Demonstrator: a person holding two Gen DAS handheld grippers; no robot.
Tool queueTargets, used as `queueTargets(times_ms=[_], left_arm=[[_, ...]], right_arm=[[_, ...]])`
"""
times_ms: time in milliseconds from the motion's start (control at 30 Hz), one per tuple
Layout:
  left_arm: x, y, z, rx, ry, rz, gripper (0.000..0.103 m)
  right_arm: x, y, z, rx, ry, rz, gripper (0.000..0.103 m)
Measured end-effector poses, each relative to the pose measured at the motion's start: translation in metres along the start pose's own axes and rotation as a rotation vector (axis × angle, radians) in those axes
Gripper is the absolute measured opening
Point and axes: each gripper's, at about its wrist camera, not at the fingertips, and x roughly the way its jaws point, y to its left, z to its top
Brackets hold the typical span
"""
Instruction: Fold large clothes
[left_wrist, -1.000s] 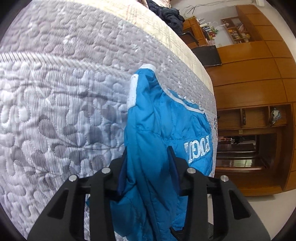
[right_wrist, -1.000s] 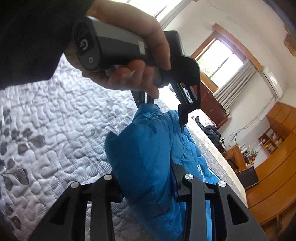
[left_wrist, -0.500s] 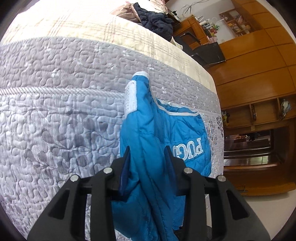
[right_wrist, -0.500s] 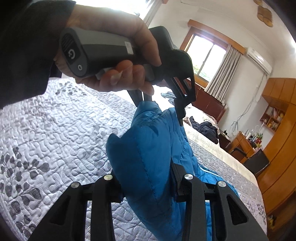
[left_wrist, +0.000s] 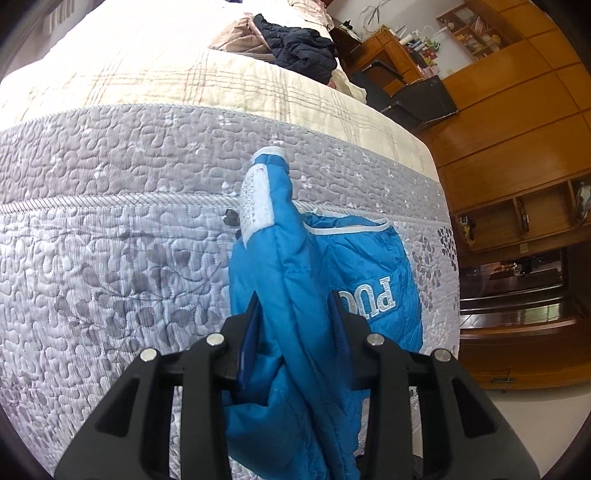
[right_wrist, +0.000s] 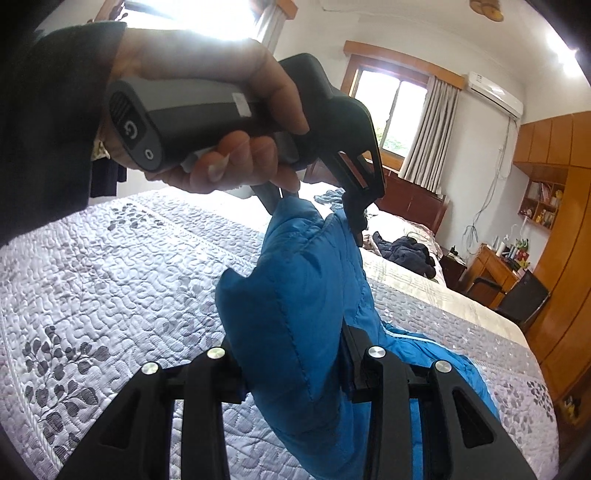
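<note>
Left gripper (left_wrist: 295, 314): fingers closed on a fold of the blue jacket (left_wrist: 280, 295), padded cloth filling the gap between them. Right gripper (right_wrist: 295, 354): likewise clamped on a bunched part of the same jacket. A hand (right_wrist: 221, 122) grips the left gripper's handle. The jacket hangs between both grippers, its lower part lying on the grey quilt (left_wrist: 110, 258). White stitched letters "PU" (left_wrist: 373, 295) show upside down; the rest is hidden.

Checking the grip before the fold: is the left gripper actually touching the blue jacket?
Touching. In the left wrist view the left gripper is shut on the blue jacket, padded fabric bunched between both fingers with no gap.
</note>
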Motion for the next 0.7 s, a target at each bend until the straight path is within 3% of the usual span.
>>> queueTargets(times_ms=[700], left_arm=[[0.028, -0.101, 0.004, 0.095, 0.011, 0.099, 0.036]], right_arm=[[-0.027, -0.070, -0.018, 0.167, -0.040, 0.000, 0.036]])
